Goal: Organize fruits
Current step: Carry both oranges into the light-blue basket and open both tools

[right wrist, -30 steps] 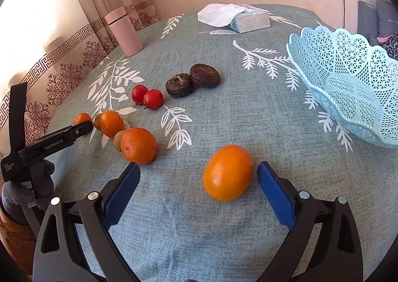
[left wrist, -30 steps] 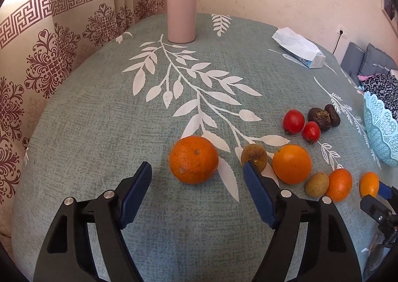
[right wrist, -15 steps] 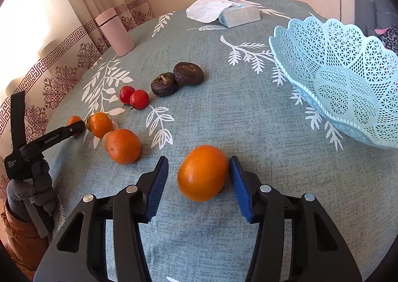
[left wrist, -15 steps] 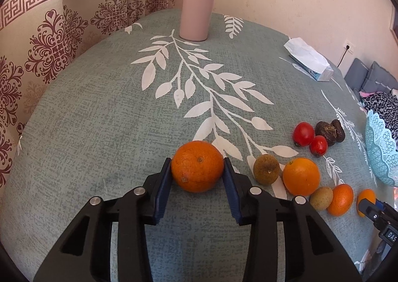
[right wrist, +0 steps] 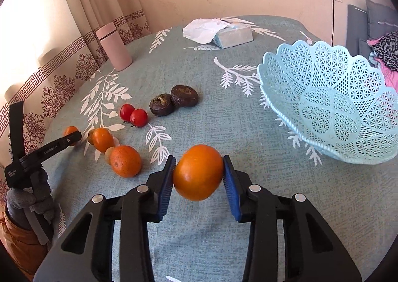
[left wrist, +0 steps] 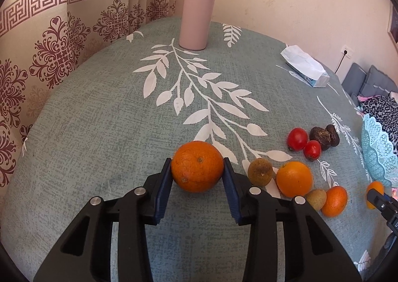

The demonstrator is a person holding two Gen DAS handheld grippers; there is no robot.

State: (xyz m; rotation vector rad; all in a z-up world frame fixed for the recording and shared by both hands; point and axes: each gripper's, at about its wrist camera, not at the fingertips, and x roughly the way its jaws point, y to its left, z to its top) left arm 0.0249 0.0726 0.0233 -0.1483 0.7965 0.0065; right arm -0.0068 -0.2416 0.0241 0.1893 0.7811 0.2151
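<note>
My left gripper (left wrist: 197, 168) is shut on a large rough orange (left wrist: 197, 157) low over the green leaf-print cloth. Right of it lie a brown fruit (left wrist: 260, 172), a second orange (left wrist: 294, 178), a mandarin (left wrist: 334, 201), two tomatoes (left wrist: 297, 138) and two dark brown fruits (left wrist: 324, 134). The jaws of my right gripper (right wrist: 198, 170) are closing, and both blue pads press a smooth orange fruit (right wrist: 198, 182). The light blue lattice basket (right wrist: 273, 98) stands up and to the right of it with nothing inside.
A pink flask (left wrist: 197, 14) stands at the far side near the patterned curtain. A tissue box (right wrist: 233, 37) lies at the back. A gloved hand (right wrist: 27, 200) holds the left gripper (right wrist: 72, 136) at the table's left edge. Grey cushions sit beyond the basket.
Both grippers went from wide open around their fruits to shut on them. The right one has shifted a little with its fruit; the left has stayed in place.
</note>
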